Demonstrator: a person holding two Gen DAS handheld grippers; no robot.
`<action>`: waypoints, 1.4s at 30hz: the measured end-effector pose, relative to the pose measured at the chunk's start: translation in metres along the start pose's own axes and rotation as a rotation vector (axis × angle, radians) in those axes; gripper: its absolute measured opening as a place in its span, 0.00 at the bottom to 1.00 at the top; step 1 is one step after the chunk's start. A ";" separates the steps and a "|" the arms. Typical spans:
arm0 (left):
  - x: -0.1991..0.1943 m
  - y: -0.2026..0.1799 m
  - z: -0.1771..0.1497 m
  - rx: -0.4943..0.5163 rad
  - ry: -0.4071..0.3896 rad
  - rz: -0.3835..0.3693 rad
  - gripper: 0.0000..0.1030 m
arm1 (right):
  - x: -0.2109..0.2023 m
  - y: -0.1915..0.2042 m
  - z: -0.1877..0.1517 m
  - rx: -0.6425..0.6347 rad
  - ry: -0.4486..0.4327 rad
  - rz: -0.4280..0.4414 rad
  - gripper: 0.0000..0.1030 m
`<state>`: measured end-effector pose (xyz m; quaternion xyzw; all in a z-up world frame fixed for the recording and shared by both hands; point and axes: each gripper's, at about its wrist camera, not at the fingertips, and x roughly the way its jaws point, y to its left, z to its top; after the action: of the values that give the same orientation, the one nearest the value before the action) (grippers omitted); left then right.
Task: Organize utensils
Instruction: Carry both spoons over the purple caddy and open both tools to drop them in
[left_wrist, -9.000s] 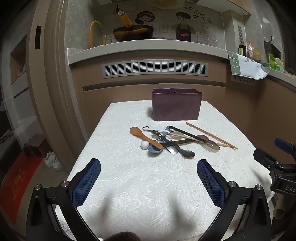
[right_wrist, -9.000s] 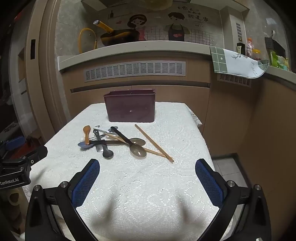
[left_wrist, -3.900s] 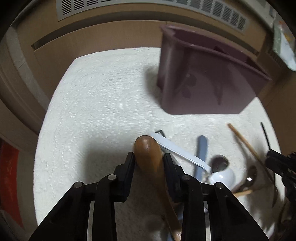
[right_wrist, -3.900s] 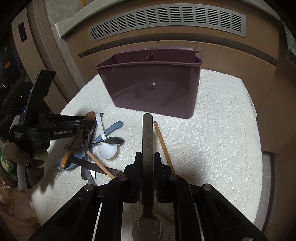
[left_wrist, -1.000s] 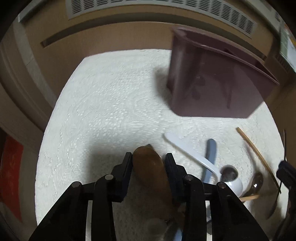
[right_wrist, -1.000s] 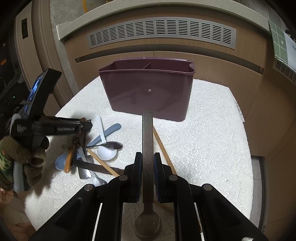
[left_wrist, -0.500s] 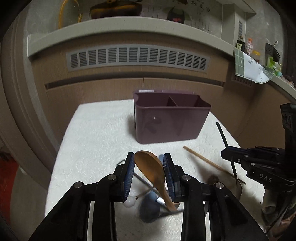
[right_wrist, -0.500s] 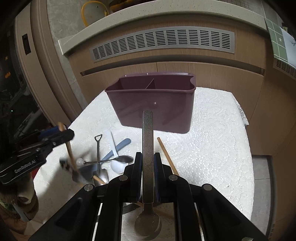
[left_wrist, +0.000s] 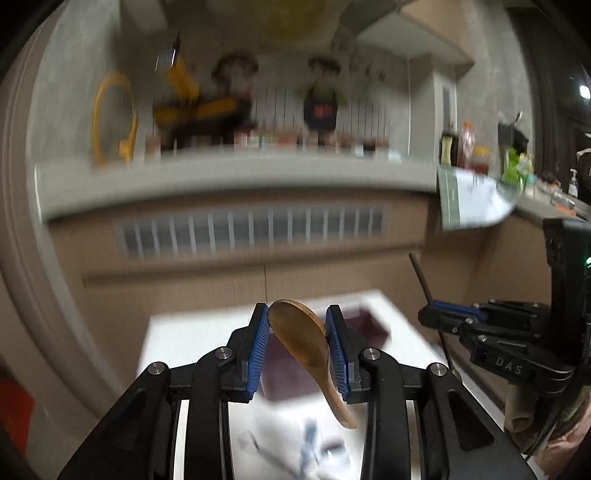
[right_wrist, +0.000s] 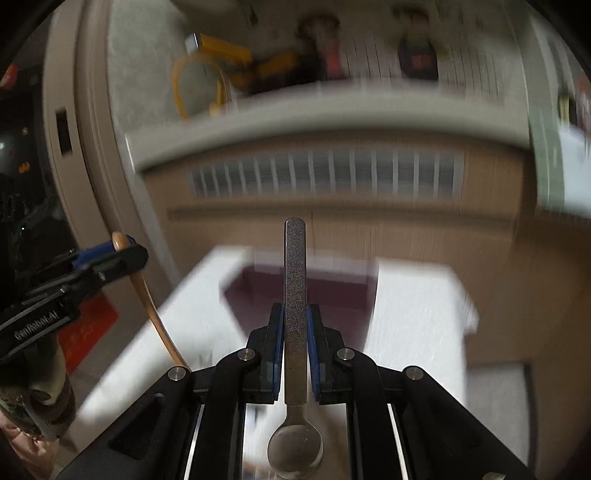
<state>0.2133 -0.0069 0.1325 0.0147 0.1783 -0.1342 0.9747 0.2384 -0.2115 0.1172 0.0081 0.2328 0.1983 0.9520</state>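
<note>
Nearest to me, my left tool (left_wrist: 297, 343) is gripping the bowl of the wooden spoon (left_wrist: 303, 341) between its blue pads (left_wrist: 258, 345), the bowl tipped up towards the far wall and the handle trailing down and to the right, off the table. My right tool (right_wrist: 295, 345) is clamping narrowly on the flat, speckled handle of the metal spoon (right_wrist: 294, 295), which is standing straight along the tool with its bowl hanging back towards the camera. From the right wrist view I am seeing the left tool over at the left edge, with the wooden spoon's pale handle drooping beneath it; from the left wrist view I am seeing the right tool at the right edge, the dark handle sticking up out of it, and a bit of the person's hand (left_wrist: 561, 448) below. Under the left tool, a few loose utensils (left_wrist: 314, 446) are lying on the white lace-covered table (left_wrist: 192, 332), too blurred for me to sort. Just beyond both tools, the purple utensil holder (right_wrist: 332, 299) is sitting on the table, open at the top; the blur is keeping me from telling what it contains, and both spoons are being held clear of it. Farther off, a wood-panelled counter front with a slatted vent (left_wrist: 251, 230) is running across, and a shelf (left_wrist: 221, 173) above it is carrying blurred yellow and dark items.
</note>
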 end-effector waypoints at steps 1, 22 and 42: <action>0.003 0.002 0.011 0.005 -0.027 0.006 0.32 | 0.000 0.000 0.015 -0.016 -0.044 -0.012 0.11; 0.174 0.033 -0.027 -0.058 0.199 -0.053 0.41 | 0.149 -0.039 -0.004 -0.030 0.086 -0.087 0.20; 0.040 0.049 -0.120 -0.114 0.356 0.051 0.76 | 0.036 0.019 -0.128 -0.386 0.389 -0.120 0.97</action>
<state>0.2214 0.0390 0.0049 -0.0124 0.3546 -0.0942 0.9302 0.2034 -0.1902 -0.0105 -0.2254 0.3692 0.1801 0.8835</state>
